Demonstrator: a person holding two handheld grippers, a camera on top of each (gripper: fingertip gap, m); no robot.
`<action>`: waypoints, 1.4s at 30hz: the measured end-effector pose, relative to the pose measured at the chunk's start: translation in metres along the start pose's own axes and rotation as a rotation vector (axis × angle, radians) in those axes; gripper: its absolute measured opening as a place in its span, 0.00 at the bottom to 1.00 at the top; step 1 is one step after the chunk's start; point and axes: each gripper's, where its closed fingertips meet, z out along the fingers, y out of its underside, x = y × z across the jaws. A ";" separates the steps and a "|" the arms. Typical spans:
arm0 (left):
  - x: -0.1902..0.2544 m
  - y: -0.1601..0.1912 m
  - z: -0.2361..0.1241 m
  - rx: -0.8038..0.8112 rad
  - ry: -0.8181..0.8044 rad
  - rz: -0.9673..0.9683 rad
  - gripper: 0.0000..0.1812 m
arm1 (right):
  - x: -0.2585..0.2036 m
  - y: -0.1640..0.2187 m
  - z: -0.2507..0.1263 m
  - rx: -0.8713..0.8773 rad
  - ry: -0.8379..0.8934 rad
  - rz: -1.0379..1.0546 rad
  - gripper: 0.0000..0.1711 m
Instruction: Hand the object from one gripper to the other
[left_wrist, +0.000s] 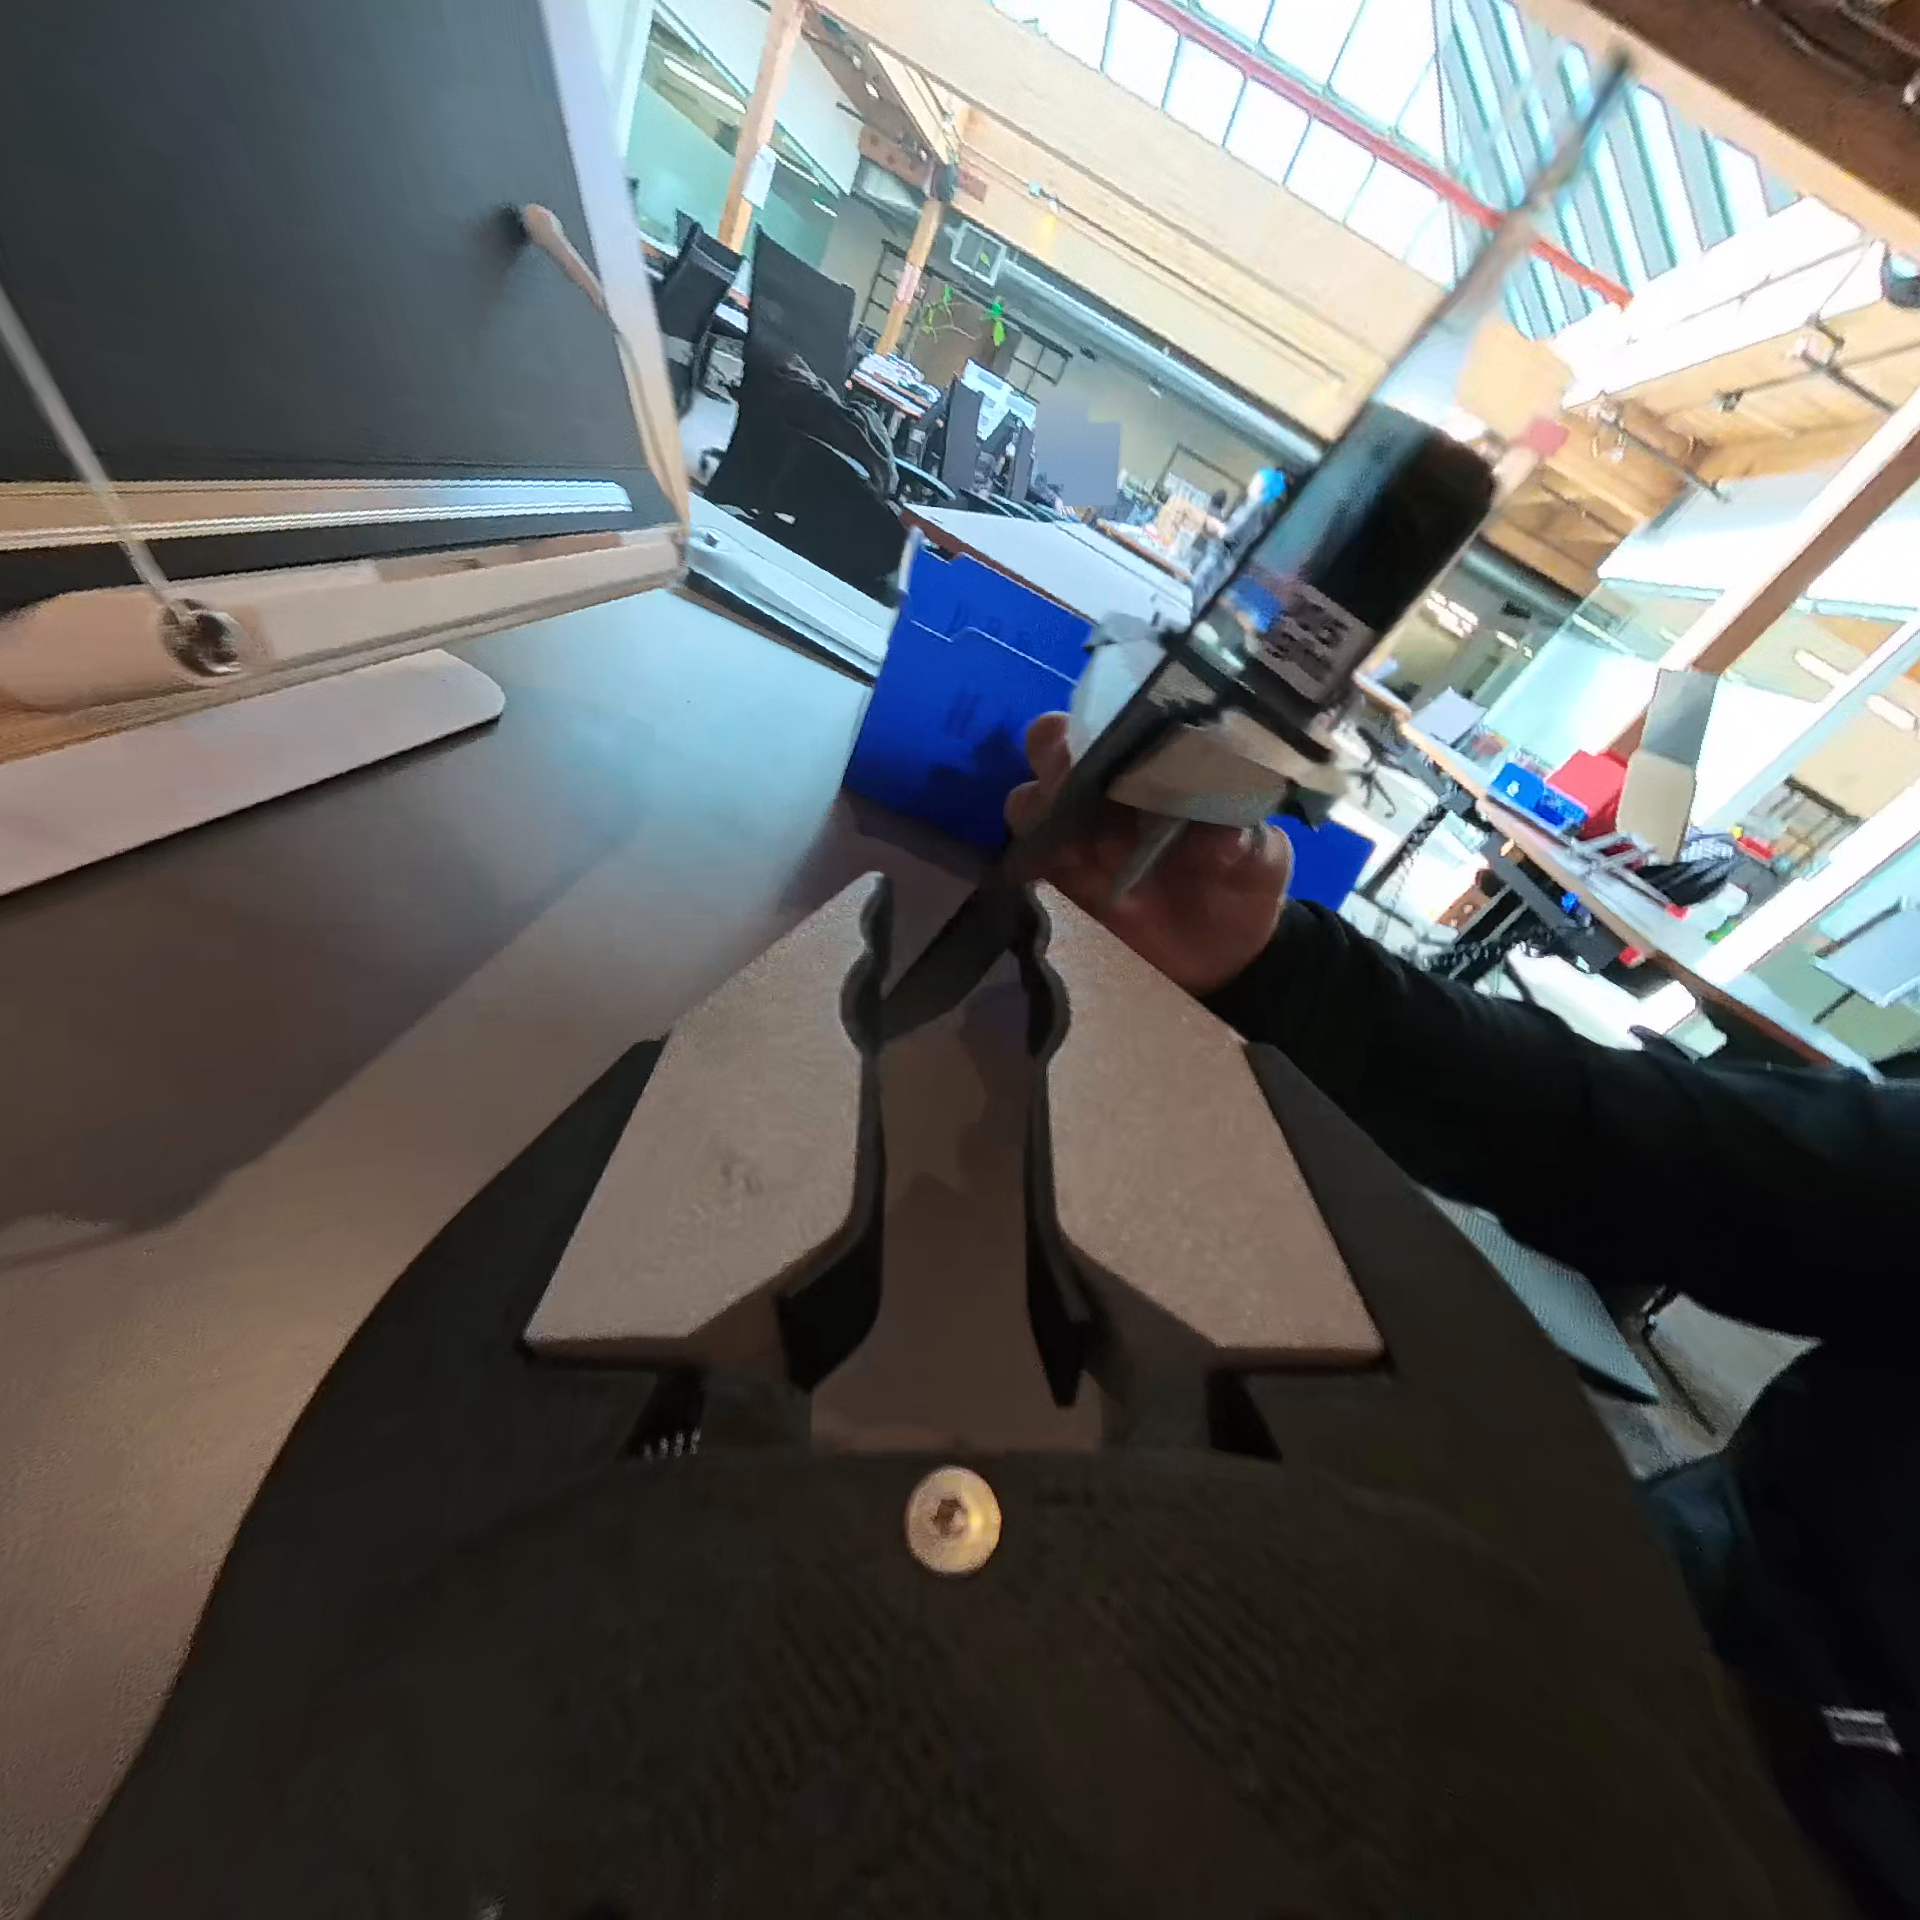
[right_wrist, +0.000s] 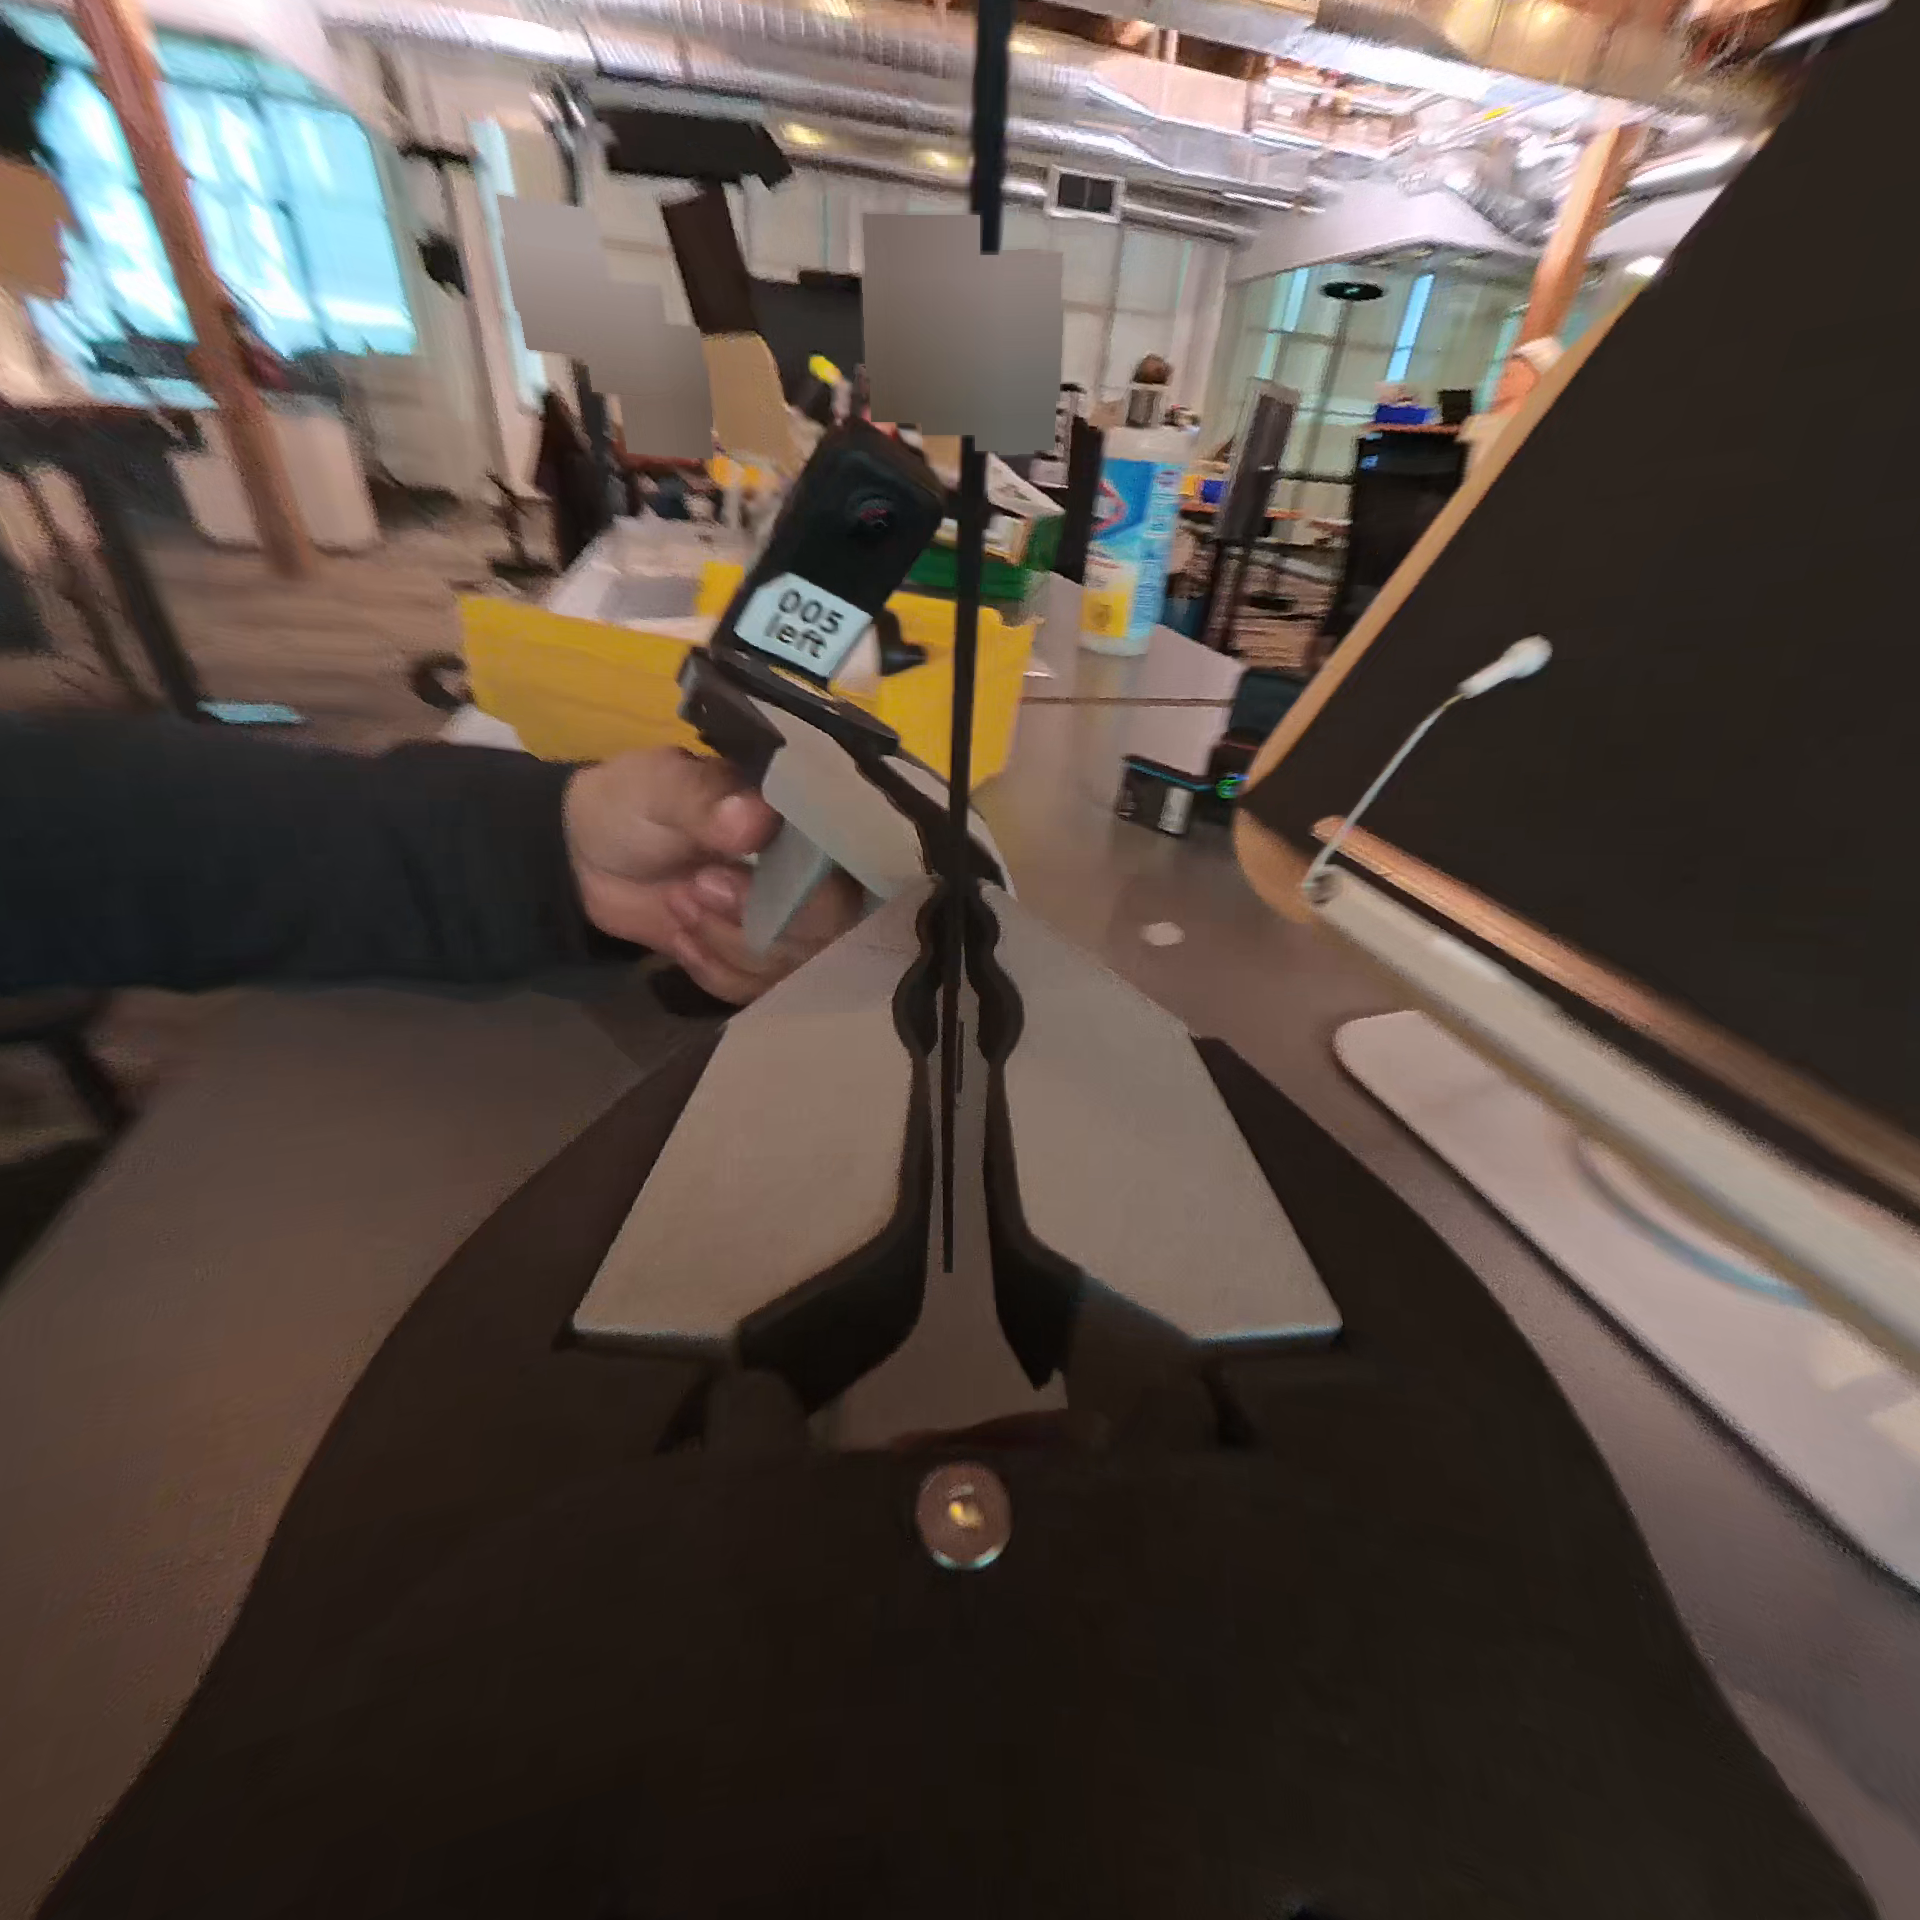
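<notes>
Thin flat black strip (right_wrist: 964, 665), long and rigid, right gripper (right_wrist: 954, 935) clamped on it, left gripper (left_wrist: 951, 935) slightly parted around its end

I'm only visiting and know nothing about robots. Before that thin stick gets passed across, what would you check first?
1. Right gripper holds the black rod: ok, its jaws are shut on it.
2. Rod sits between the left gripper jaws: ok, it crosses the gap near the tips.
3. Left jaws closed on the rod: not ok, a clear gap shows beside it.
4. Rod clear of the dark panel: ok, they are apart.
5. Rod off the table: ok, it is held in the air.
6. The right grip is firm enough: cannot tell.
</notes>
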 end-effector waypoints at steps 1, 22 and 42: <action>-0.004 -0.003 -0.002 0.019 -0.015 -0.018 0.13 | 0.003 -0.001 -0.001 -0.024 0.058 -0.074 0.00; 0.037 0.042 0.001 -0.251 0.334 -0.334 0.20 | 0.031 0.046 0.012 -0.676 0.564 -1.481 0.00; -0.049 0.011 -0.030 -0.502 -0.700 1.204 0.00 | 0.036 0.054 0.000 -0.550 0.540 -1.116 0.24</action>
